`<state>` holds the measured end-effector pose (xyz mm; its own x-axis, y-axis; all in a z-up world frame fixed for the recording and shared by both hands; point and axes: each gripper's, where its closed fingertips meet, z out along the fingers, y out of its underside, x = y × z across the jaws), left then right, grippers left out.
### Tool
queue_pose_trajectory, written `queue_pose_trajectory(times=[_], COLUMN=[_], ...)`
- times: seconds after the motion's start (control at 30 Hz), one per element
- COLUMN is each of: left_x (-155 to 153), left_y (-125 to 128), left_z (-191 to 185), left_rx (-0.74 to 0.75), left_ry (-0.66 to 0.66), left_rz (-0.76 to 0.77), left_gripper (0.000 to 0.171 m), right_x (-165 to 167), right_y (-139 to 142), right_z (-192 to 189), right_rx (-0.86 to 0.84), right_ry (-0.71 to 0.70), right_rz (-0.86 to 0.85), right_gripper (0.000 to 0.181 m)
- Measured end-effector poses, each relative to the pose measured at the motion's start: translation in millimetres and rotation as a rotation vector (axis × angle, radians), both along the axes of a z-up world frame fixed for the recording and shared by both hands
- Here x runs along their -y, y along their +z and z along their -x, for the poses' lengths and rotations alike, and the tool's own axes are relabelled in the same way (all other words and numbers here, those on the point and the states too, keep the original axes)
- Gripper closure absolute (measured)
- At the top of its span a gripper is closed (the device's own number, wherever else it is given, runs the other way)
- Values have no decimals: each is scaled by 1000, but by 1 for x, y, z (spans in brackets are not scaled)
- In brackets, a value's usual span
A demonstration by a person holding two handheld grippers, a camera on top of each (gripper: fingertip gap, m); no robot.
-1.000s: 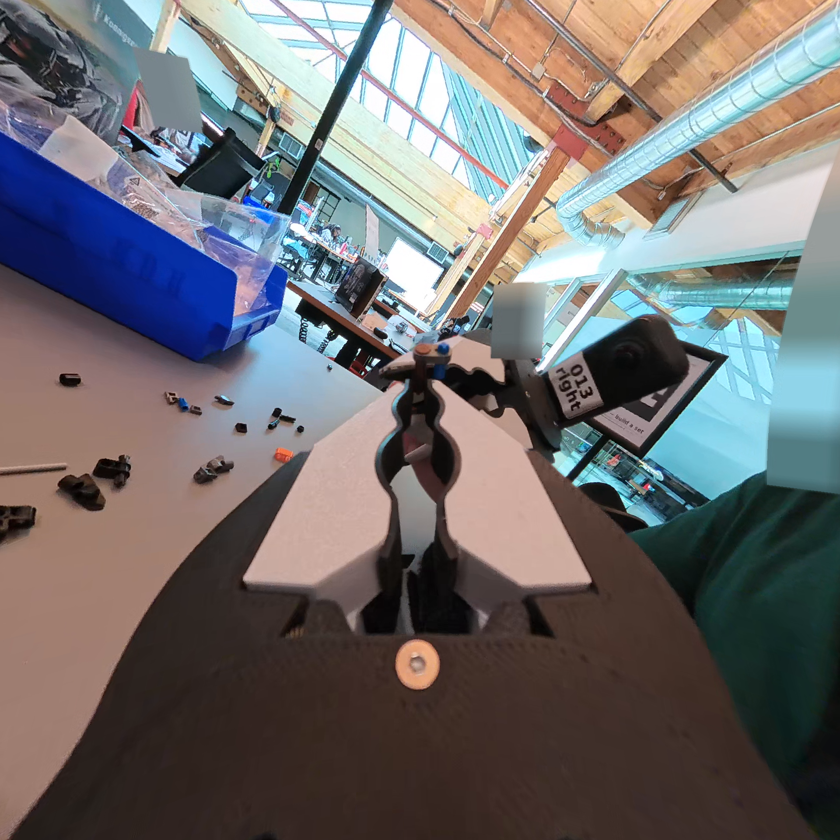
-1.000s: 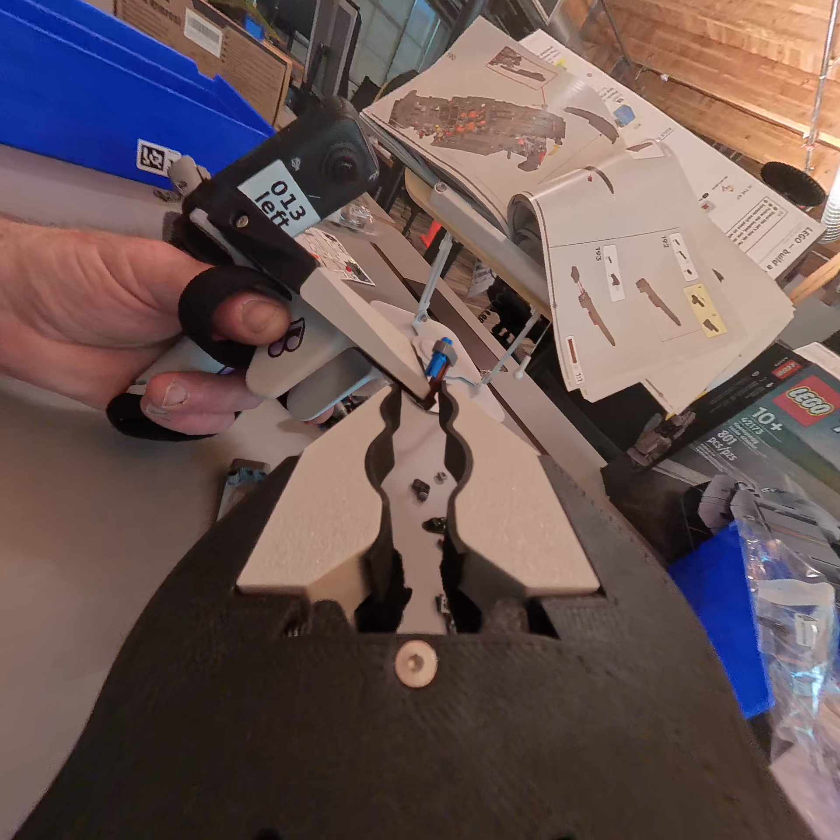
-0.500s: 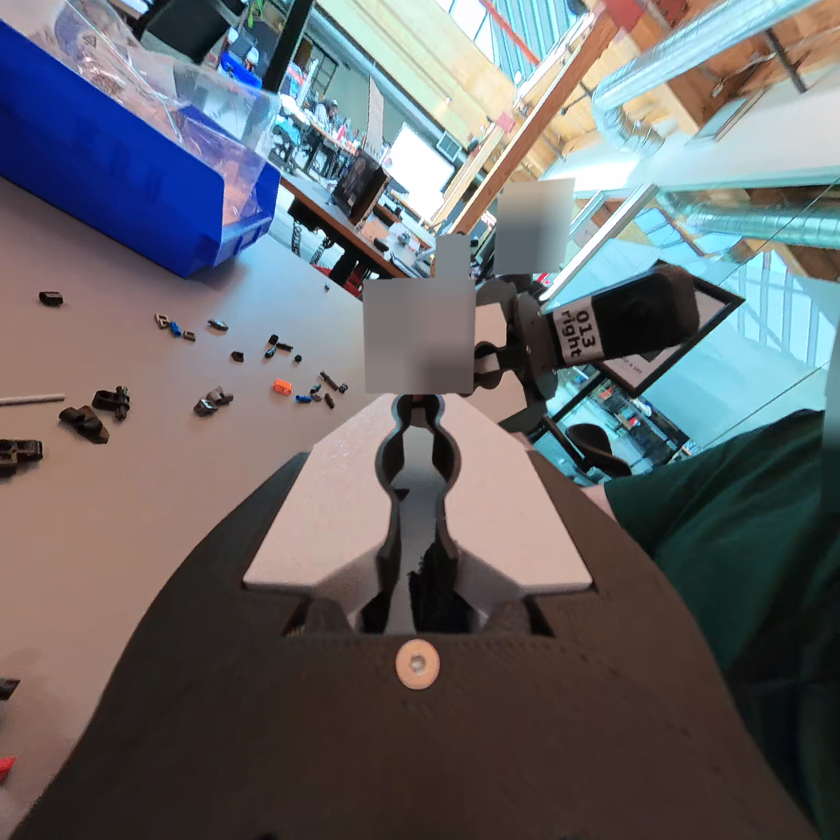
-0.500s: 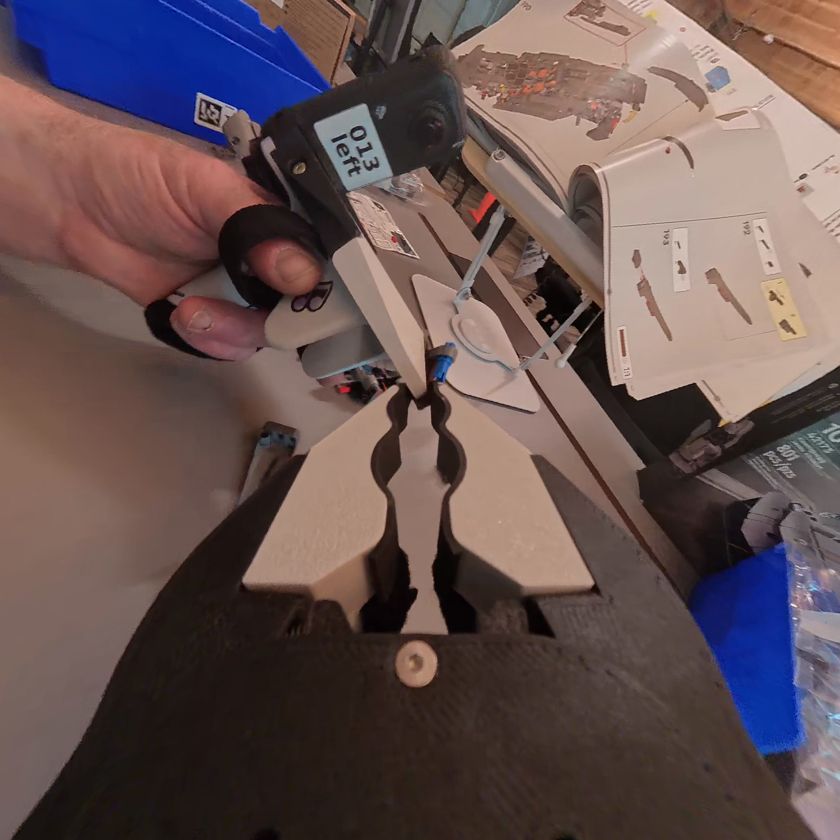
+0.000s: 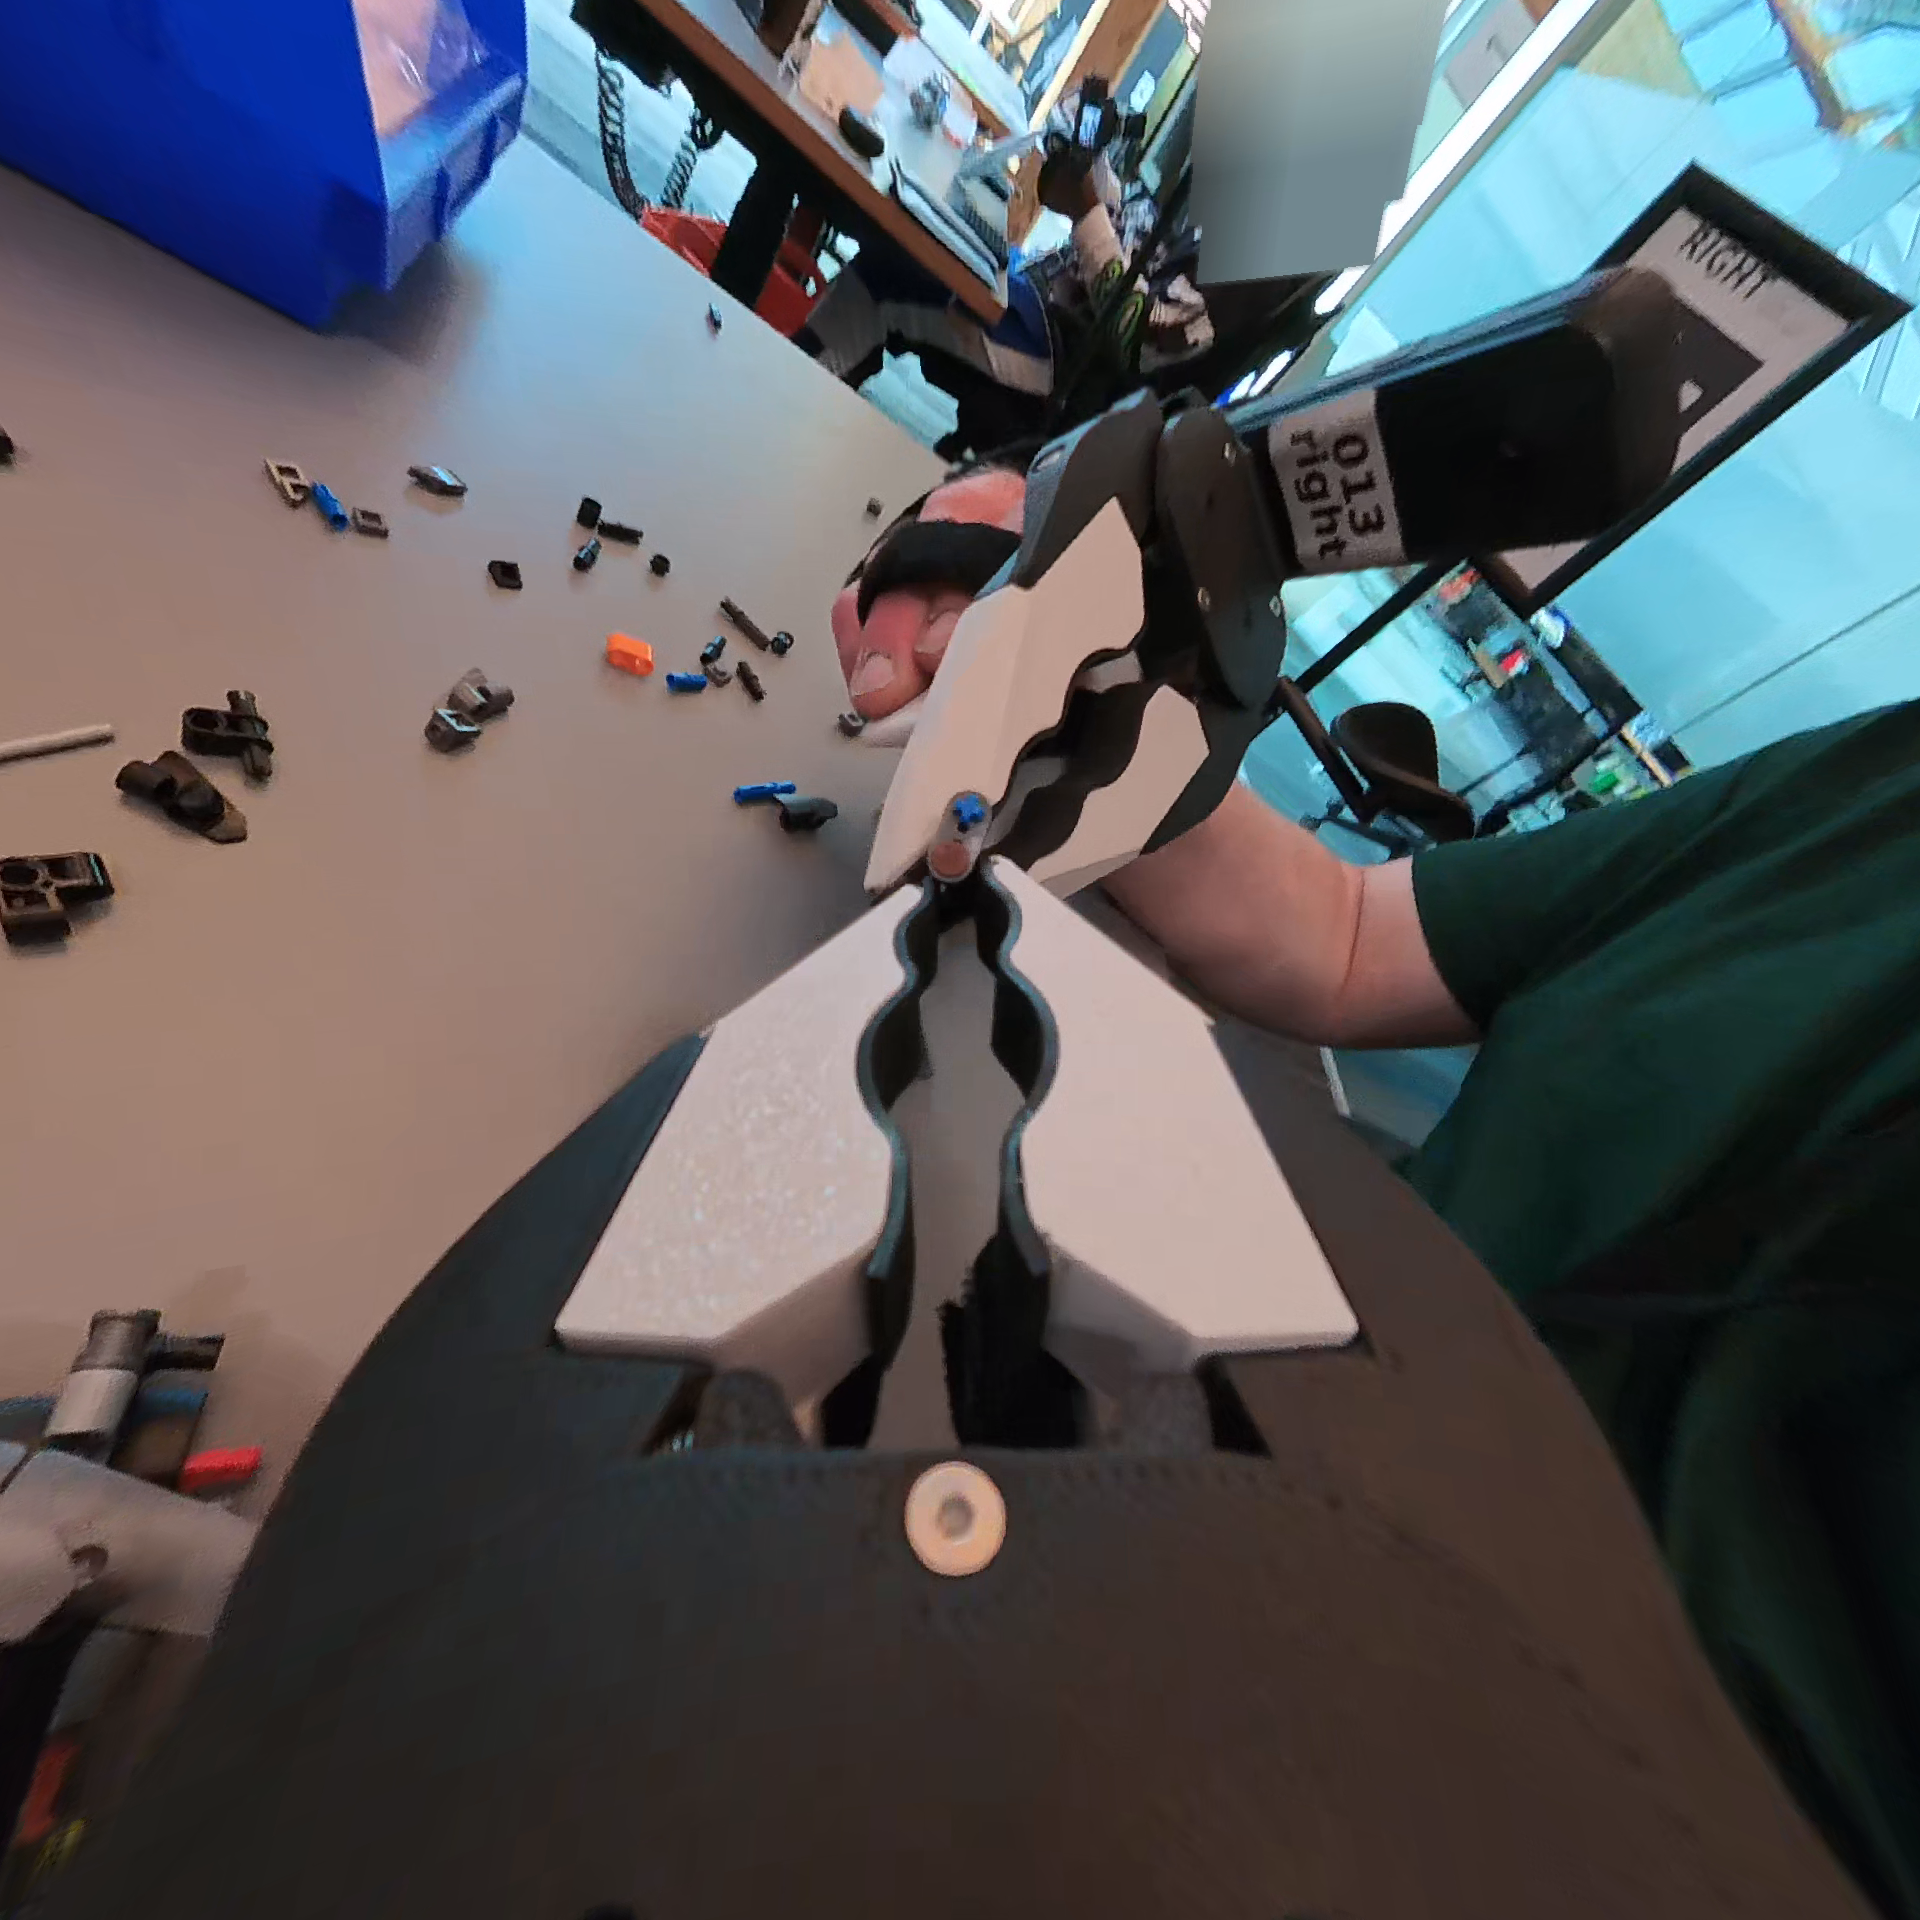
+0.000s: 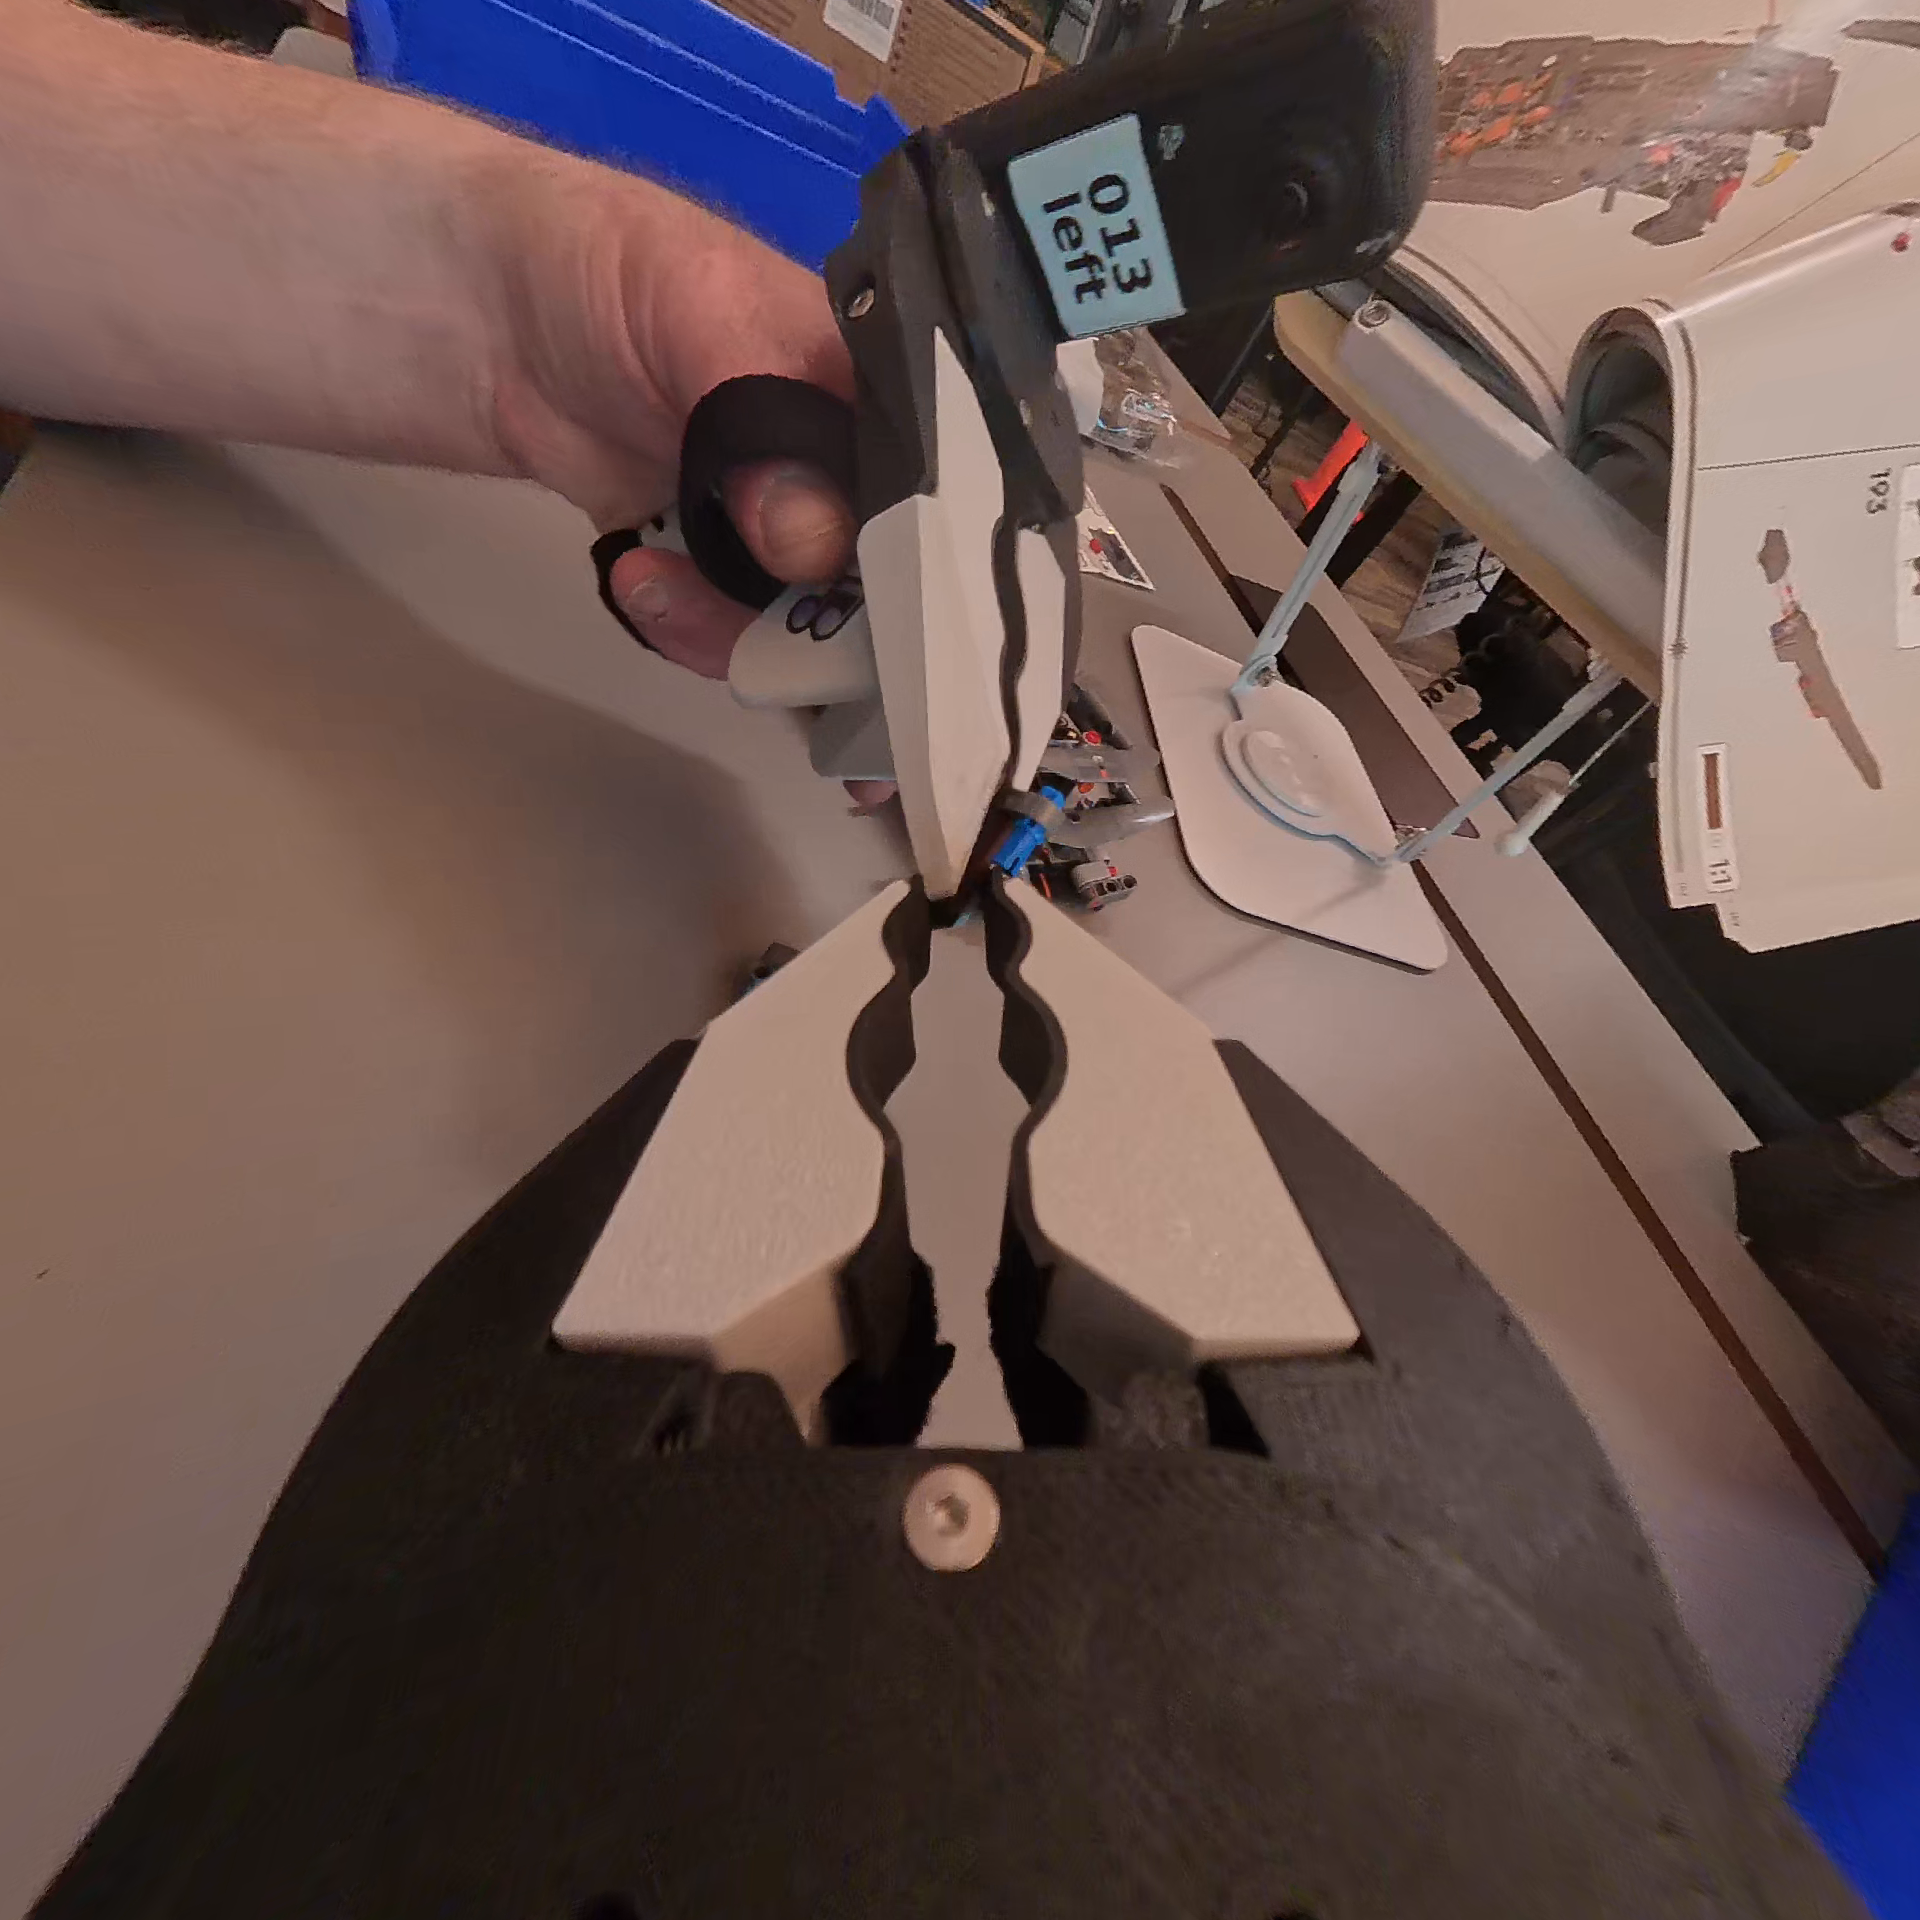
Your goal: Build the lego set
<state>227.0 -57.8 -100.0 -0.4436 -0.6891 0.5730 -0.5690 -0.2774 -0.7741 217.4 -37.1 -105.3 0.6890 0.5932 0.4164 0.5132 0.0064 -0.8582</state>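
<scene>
- I hold both tools up off the counter (image 5: 312,1039), tips meeting, so the two small parts can be pushed together in the air.
- My left gripper (image 5: 951,894) has its fingers pinched on a dark piece, too hidden to name.
- My right gripper (image 6: 961,902) has its fingers clamped on a blue pin (image 5: 968,808) with a grey sleeve.
- Spare lego pieces (image 5: 468,707) lie scattered far left; the open booklet (image 6: 1766,623) stands far right for reference.
</scene>
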Motion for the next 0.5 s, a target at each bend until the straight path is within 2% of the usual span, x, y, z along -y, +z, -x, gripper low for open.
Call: queue_pose_trajectory(times=[0.2, 0.33, 0.37, 0.4, 0.5], left_x=[4, 8, 12, 13, 11], left_y=[1, 9, 13, 16, 13], left_z=[7, 8, 12, 14, 12], left_rx=[-18, 45, 71, 82, 102], left_ry=[-102, -136, -177, -188, -177], left_rz=[-45, 14, 53, 82, 67], left_gripper=[167, 167, 153, 149, 156], right_x=[5, 8, 8, 9, 9], right_y=[0, 7, 9, 10, 11], right_z=[6, 6, 5, 5, 6], right_rx=[-52, -111, -128, -147, -182], right_ry=[65, 92, 97, 104, 121], right_rz=[22, 13, 12, 16, 24], right_gripper=[172, 172, 173, 173, 173])
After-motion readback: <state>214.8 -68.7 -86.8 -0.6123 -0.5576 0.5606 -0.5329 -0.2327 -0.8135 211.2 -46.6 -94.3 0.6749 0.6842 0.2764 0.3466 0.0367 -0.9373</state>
